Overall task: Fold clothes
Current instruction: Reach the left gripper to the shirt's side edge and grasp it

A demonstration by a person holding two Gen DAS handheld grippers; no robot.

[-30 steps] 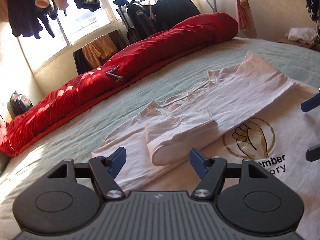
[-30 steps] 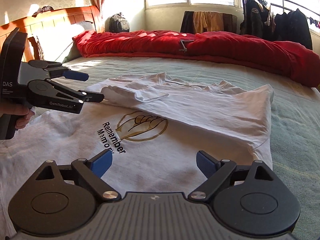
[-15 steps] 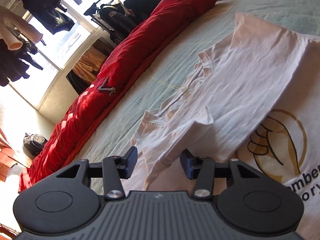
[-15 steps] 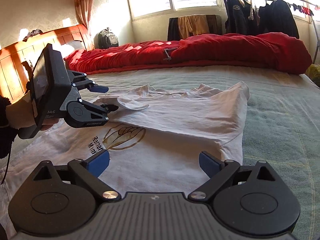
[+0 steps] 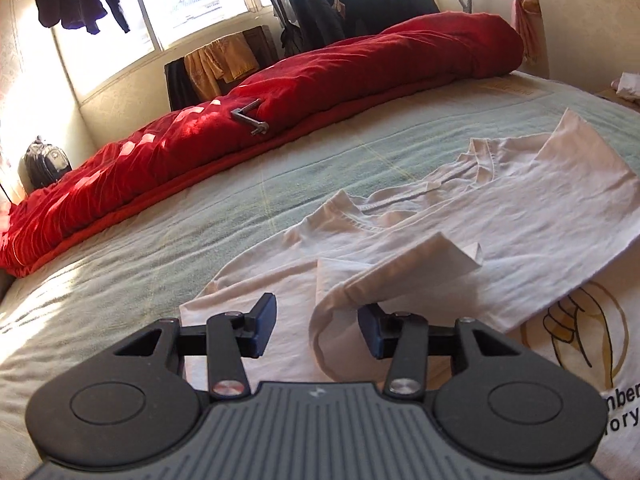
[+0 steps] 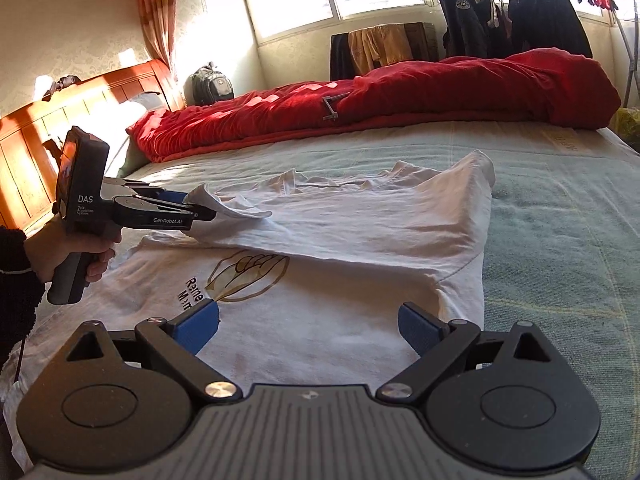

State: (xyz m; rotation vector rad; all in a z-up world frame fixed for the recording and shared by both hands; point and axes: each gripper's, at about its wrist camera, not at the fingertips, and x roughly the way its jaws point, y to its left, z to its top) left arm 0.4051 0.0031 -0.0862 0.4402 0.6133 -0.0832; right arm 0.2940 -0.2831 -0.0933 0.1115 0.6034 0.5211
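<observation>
Bed [image 6: 560,216] first: a pale green cover fills both views, with a red duvet [image 6: 400,96] rolled along its far edge under the window and a wooden headboard [image 6: 28,140] at its left end.

White T-shirt [image 6: 340,280] lies spread across the middle of the bed, printed side up. Its far portion is folded over toward you and partly covers the gold hand logo [image 6: 248,276]. One sleeve [image 5: 384,276] is folded back and lifted at the shirt's left side.

Your left hand-held gripper [image 5: 316,328] sits at that sleeve. In the left wrist view the cloth loops up between the blue pads with daylight either side, so the fingers are partly spread, not pinching. From the right wrist view the sleeve edge drapes over its tip [image 6: 196,208]. Your hand [image 6: 68,248] wraps the handle.

Your right hand-held gripper [image 6: 308,324] hangs over the shirt's near portion, fingers spread wide, nothing between them.
</observation>
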